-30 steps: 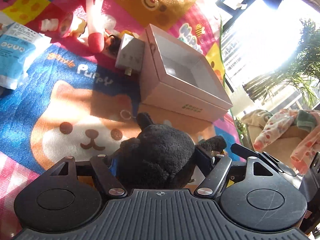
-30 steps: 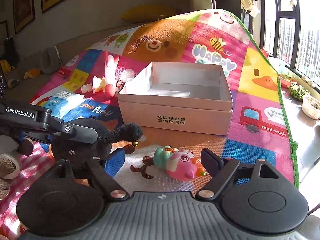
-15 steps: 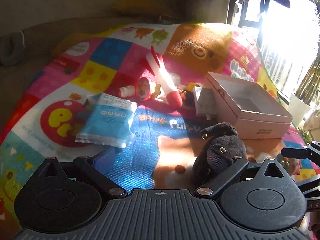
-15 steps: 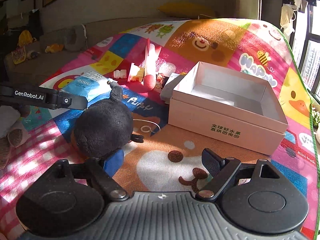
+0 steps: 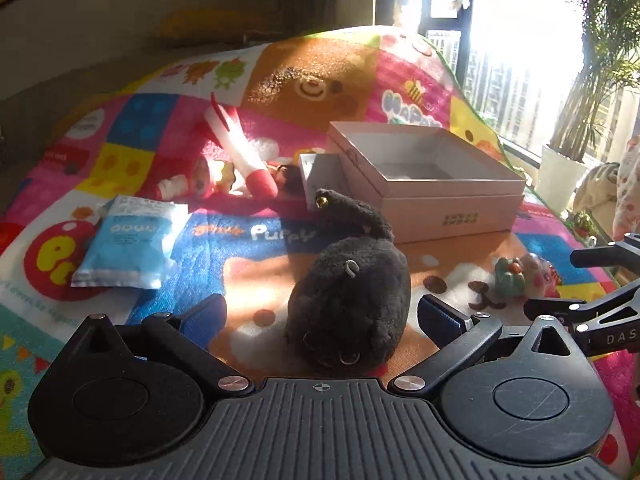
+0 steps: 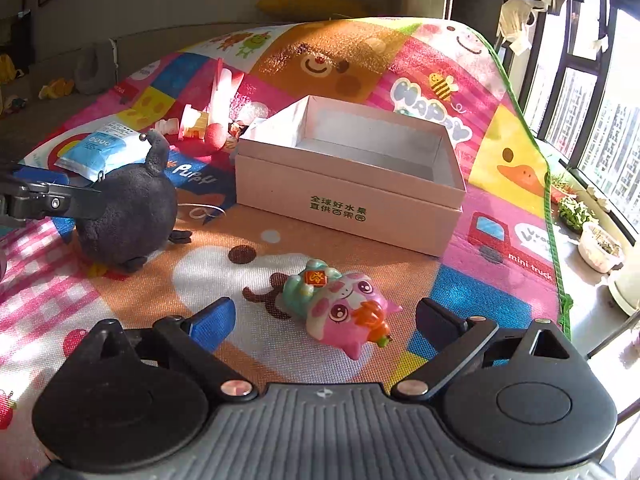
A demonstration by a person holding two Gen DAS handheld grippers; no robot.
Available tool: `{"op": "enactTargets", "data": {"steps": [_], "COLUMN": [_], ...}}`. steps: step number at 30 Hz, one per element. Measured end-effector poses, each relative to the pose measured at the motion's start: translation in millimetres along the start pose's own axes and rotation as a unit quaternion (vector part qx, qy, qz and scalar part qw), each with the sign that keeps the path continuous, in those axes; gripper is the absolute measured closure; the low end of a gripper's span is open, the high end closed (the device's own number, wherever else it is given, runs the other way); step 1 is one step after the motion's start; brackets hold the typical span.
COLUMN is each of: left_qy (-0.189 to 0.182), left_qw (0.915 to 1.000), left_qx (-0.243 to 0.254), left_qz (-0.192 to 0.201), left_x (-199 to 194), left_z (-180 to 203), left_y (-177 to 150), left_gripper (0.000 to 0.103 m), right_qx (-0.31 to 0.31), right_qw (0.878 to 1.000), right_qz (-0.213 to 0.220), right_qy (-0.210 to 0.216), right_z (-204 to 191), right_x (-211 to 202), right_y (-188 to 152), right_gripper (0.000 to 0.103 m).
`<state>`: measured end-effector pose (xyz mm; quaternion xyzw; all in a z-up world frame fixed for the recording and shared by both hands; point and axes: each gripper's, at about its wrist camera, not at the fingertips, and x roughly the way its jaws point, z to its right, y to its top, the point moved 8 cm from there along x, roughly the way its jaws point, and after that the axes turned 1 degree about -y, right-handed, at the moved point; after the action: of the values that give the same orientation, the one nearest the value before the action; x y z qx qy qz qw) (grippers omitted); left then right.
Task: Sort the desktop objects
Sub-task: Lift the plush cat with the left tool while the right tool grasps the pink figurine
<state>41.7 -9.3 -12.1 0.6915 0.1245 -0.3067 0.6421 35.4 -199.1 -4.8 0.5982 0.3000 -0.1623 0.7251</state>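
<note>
A black plush toy [image 5: 352, 292] lies on the play mat between the wide-open fingers of my left gripper [image 5: 324, 314], untouched by them. It also shows in the right wrist view [image 6: 128, 212]. An open pink box [image 5: 424, 180], empty, stands beyond it, and also shows in the right wrist view [image 6: 348, 184]. A pink and green pig figure [image 6: 340, 308] lies on the mat between the fingers of my right gripper [image 6: 324, 316], which is open and empty. The pig also shows in the left wrist view [image 5: 520, 276].
A blue packet [image 5: 128, 248], a red and white rocket toy [image 5: 244, 156], small figures and a white carton [image 5: 320, 180] lie behind and left of the box. The colourful mat [image 6: 500, 248] ends at a window ledge with plant pots [image 6: 600, 240] on the right.
My left gripper let go of the black plush and opened; the plush now rests on the mat. My right gripper has swung back over the pig figure.
</note>
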Motion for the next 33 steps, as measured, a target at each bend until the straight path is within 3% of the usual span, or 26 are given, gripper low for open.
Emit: {"op": "enactTargets", "data": {"steps": [4,6,9,11,14,19,24,27,28,32,33], "left_qy": [-0.030,-0.027,-0.012,-0.006,-0.001,-0.019,-0.035,-0.032,-0.029,-0.002,0.000], "left_qw": [0.9994,0.9995,0.9998,0.9997,0.9988,0.9975,0.9987,0.9990,0.9991,0.9990,0.9990], "left_qx": [0.012,0.007,-0.009,-0.021,-0.043,-0.059,-0.024,0.007,0.014,0.037,0.039], "left_qz": [-0.015,-0.016,-0.013,-0.014,-0.022,-0.036,-0.029,-0.029,-0.028,-0.024,-0.023], "left_x": [3.0,3.2,2.3,1.8,4.1,5.8,3.6,10.4,12.8,26.1,27.5], "left_z": [15.7,14.2,2.5,-5.4,-13.8,-12.3,3.9,14.2,16.1,20.0,20.0], "left_y": [-5.1,-3.9,-1.2,-1.2,-3.6,-8.8,-7.8,-4.7,-3.6,4.0,5.5], "left_gripper": [0.000,0.000,0.000,0.000,0.000,0.000,0.000,0.000,0.000,0.001,0.005], "right_qx": [0.036,0.049,0.052,0.023,-0.023,-0.029,0.002,0.007,0.009,0.018,0.022], "right_qw": [0.999,0.998,0.991,0.986,0.989,0.998,0.998,0.997,0.996,0.995,0.995], "right_qz": [-0.006,-0.018,-0.026,-0.011,0.021,0.024,0.007,-0.020,-0.035,-0.045,-0.044], "right_qy": [0.016,0.037,0.122,0.167,0.147,0.055,0.058,0.079,0.085,0.082,0.086], "right_z": [11.9,7.7,-15.1,-32.6,-40.0,-22.3,-6.9,-6.6,-7.8,-6.2,-5.3], "right_x": [2.8,6.9,1.6,-12.5,-24.8,-1.8,27.0,39.8,43.4,36.3,30.5], "right_y": [-2.7,-4.7,-7.5,-6.8,-2.0,6.9,14.6,14.3,12.2,8.5,7.7], "right_gripper": [0.006,0.006,0.006,0.006,0.006,0.006,0.010,0.033,0.049,0.054,0.054]}}
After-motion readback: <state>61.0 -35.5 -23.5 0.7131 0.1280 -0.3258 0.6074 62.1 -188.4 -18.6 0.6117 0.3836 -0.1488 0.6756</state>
